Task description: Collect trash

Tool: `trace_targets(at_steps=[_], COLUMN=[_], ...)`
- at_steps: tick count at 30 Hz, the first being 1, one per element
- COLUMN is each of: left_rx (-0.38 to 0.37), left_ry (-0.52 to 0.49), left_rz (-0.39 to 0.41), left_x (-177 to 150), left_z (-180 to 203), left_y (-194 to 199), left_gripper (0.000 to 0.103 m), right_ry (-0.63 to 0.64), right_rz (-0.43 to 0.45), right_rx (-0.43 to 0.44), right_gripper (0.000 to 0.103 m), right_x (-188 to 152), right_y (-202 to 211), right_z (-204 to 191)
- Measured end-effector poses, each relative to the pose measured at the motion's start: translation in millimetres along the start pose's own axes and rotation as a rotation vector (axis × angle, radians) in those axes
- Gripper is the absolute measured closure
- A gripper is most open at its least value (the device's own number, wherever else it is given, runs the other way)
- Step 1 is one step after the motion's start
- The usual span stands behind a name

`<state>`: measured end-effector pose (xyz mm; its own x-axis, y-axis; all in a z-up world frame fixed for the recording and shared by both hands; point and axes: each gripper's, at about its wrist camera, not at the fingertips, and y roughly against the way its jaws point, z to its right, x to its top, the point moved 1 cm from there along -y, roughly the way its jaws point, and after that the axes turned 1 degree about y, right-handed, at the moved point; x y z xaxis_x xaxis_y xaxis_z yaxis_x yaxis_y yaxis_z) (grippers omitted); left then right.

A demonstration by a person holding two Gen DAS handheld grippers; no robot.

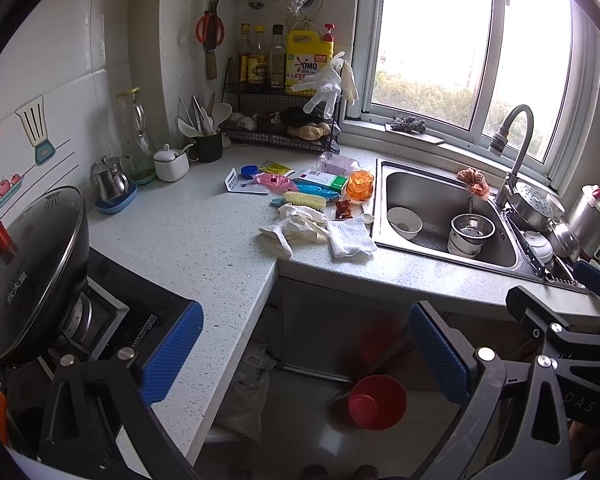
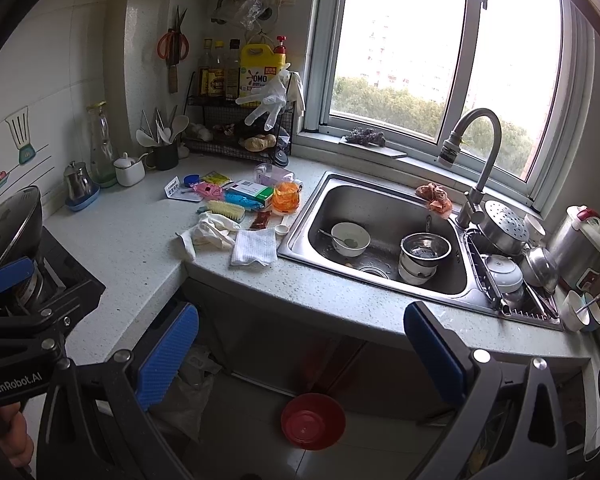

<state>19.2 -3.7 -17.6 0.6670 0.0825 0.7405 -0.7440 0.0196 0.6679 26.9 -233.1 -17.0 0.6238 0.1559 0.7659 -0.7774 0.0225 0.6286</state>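
Hovering wide open and empty short of the surface (image 2: 148,240), both the left tool (image 1: 306,354) and right tool (image 2: 300,358) face the wrappers (image 2: 236,194) lying ahead beside the sink (image 2: 380,224), left tool seemingly nearer, red bin (image 2: 313,421) directly below.

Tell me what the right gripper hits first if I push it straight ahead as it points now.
Probably the countertop's front edge just left of the sink, though depth is unclear. The right gripper is open, held out over the floor above the red bowl.
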Motion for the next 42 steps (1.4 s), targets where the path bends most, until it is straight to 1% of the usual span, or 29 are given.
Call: trace_targets(at_steps=[8, 18, 26, 32, 35, 40, 42], left_rx=[0.007, 0.026, 0.047, 0.074, 0.067, 0.051, 0.028], left_ry=[0.0, 0.013, 0.031, 0.017, 0.029, 0.023, 0.002], left_rz=[-0.004, -0.015, -0.035, -0.076, -0.095, -0.132, -0.168], left_x=[-3.1, -2.5, 4.8, 20.1, 34.0, 62.0, 75.6], left_z=[9.3, 22.8, 37.1, 34.5, 25.9, 4.4, -6.5], left_y=[-3.2, -6.9, -16.6, -42.9, -65.5, -120.0, -149.1], left_gripper=[0.001, 0.001, 0.001, 0.001, 0.001, 0.001, 0.001], right_ry=[-0.002, 0.011, 0.057, 0.09, 0.105, 0.137, 0.14], right_rz=[-0.009, -0.02, -0.012, -0.037, -0.048, -0.074, -0.096], right_rx=[0.006, 0.033, 0.072, 0.111, 0.136, 0.17, 0.166], right_gripper=[0.0, 0.0, 0.0, 0.0, 0.0, 0.0, 0.0], right_x=[0.1, -0.8, 6.7, 16.5, 27.5, 51.5, 60.4], right_y=[-3.1, -7.2, -15.3, -39.7, -57.7, -103.3, -126.6], right_z=[3.6, 13.8, 24.9, 22.7, 18.2, 0.8, -6.7])
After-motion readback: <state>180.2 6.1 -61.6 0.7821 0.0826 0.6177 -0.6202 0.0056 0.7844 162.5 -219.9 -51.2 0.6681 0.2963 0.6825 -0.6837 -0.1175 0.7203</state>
